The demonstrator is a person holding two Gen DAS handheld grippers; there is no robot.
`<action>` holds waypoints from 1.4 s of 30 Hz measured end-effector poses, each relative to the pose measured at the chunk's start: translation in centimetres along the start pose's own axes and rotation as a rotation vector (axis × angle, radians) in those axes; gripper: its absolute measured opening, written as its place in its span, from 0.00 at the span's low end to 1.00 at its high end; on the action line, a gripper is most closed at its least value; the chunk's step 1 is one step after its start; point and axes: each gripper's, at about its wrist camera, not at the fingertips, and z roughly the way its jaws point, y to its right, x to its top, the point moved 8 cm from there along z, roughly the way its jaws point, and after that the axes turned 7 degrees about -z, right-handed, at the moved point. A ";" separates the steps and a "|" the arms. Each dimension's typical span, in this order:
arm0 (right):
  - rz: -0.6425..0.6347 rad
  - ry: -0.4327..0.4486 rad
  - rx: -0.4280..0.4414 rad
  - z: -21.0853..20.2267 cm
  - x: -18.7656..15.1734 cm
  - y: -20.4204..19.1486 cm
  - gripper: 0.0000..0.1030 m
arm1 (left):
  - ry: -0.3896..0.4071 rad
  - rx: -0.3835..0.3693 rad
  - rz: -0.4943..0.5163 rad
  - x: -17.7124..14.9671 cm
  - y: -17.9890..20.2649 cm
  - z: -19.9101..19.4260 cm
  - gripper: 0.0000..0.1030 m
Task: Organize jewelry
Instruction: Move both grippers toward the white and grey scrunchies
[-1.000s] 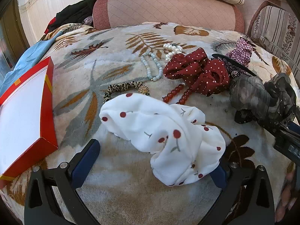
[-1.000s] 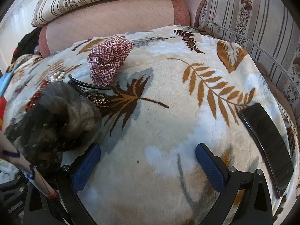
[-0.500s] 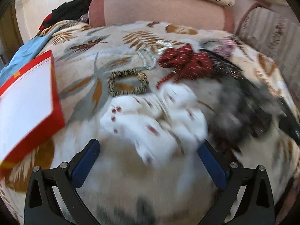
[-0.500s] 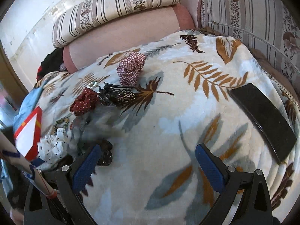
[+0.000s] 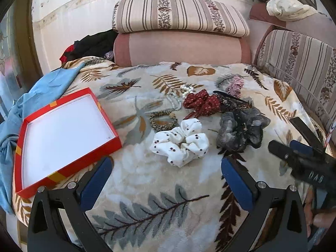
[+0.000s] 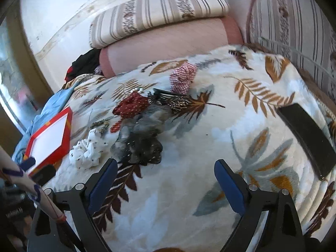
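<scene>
Left claw: my left gripper (image 5: 166,178) hung wide open over the blanket, blue pads well apart, nothing between them.
Right claw: my right gripper (image 6: 166,180) was likewise spread wide and empty, poised just short of the grey scrunchie.
Progress: by my reckoning nothing was sorted yet; the red box (image 5: 69,161) lay with its white floor bare, and every piece was outside it.
Left to do: all of it, as far as I could judge, piece by piece into the box.
White scrunchie: white scrunchie (image 5: 181,143), soft gathered cloth with small dark-red dots, lay nearest my left claw, near the box's corner.
Grey scrunchie: grey scrunchie (image 5: 241,131), sheer, crumpled and puffy, sat just right of the white one.
Leopard band: leopard hair band (image 5: 162,120), a thin patterned ring, lay just behind the white scrunchie.
Red bow: red dotted bow (image 5: 201,103), folded fabric, with red beads (image 6: 115,126) trailing from under it.
Pearls: pearl strands (image 5: 178,98), small round pale beads in a loose loop.
Dark clip: dark hair clip (image 5: 231,101), long, stiff, glittery.
Plaid scrunchie: plaid scrunchie (image 5: 235,86), farthest back.
Surface: plush leaf-print blanket (image 5: 147,199), fuzzy and yielding.
Aside: a flat black phone (image 6: 306,140) lay well apart at the right.
</scene>
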 end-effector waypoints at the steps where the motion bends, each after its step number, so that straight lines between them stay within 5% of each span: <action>1: -0.012 0.001 -0.002 0.0 -0.1 -0.2 0.93 | -0.005 -0.003 0.002 -0.1 -0.1 0.0 1.00; 34: 0.009 0.045 0.014 -0.3 0.5 0.1 0.93 | -0.033 0.022 -0.001 0.4 -0.4 1.8 1.00; 42: 0.056 0.056 0.030 -0.4 0.8 0.9 0.93 | -0.110 -0.011 -0.031 1.4 0.7 6.3 1.00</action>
